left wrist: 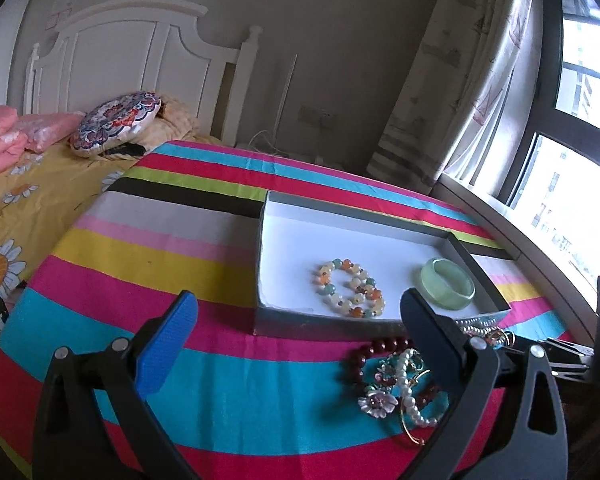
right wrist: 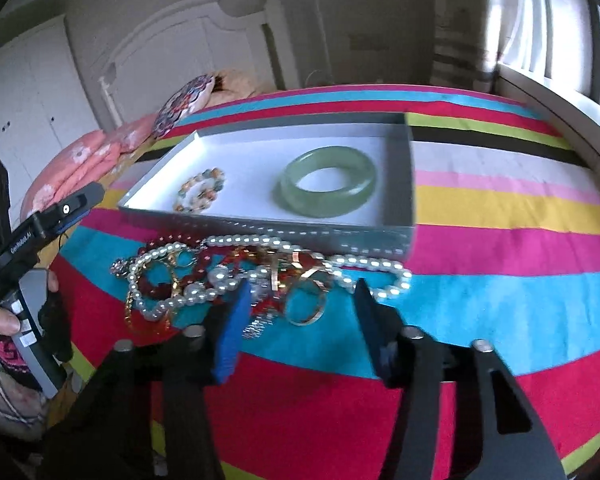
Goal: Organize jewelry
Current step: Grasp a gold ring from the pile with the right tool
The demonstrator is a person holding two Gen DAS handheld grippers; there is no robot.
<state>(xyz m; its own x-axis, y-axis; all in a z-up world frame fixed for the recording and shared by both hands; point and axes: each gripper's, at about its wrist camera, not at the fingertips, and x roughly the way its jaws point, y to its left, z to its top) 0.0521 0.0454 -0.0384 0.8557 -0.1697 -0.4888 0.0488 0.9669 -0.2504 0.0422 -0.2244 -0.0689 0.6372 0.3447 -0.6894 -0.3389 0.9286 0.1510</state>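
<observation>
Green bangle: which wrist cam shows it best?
Right wrist. The green bangle lies large and unobstructed in the white tray, whole ring and hole visible. In the left wrist view it is smaller, near the tray corner, beside one finger of the open left gripper.

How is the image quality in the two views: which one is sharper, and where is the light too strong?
Left wrist view: mostly sharp, the beaded bracelet reads clearly; the window is blown out white; fisheye bends the tray edges. Right wrist view: softer, with motion blur on the pearl necklace and tray front wall; the jade bangle looks hazy.
</observation>
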